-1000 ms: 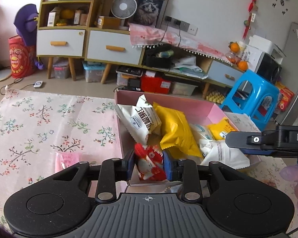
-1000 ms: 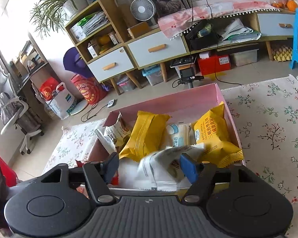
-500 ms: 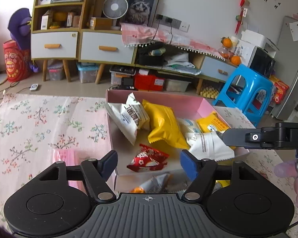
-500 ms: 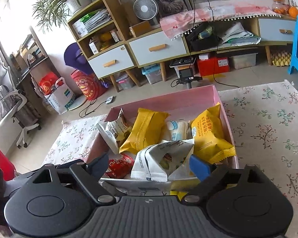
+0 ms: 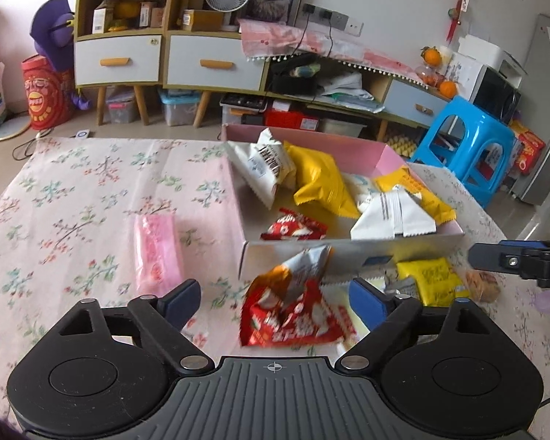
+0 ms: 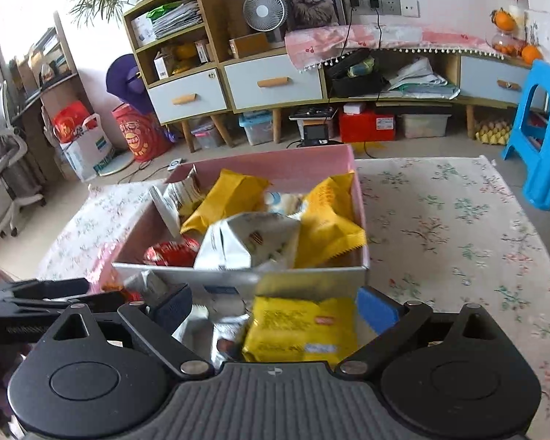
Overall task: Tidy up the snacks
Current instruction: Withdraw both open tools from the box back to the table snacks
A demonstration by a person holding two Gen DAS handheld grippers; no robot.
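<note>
A pink box [image 5: 377,150] on the floral tablecloth holds several snack packs: white, yellow and a small red one [image 5: 293,228]. My left gripper [image 5: 275,299] is open and empty, above a red and orange pack [image 5: 288,315] lying in front of the box. A pink pack [image 5: 157,249] lies left of the box. My right gripper [image 6: 275,310] is open and empty over a yellow pack [image 6: 300,330] in front of the box [image 6: 275,167]. That yellow pack also shows in the left wrist view [image 5: 431,278].
A small brown snack [image 5: 482,286] lies at the right by the right gripper's finger [image 5: 517,258]. A blue stool [image 5: 465,146] stands beyond the table's right side. Cabinets and storage bins line the far wall.
My left gripper opened, let the red pack drop into the box and drew back. My right gripper opened wider, left the white pack in the box and drew back too.
</note>
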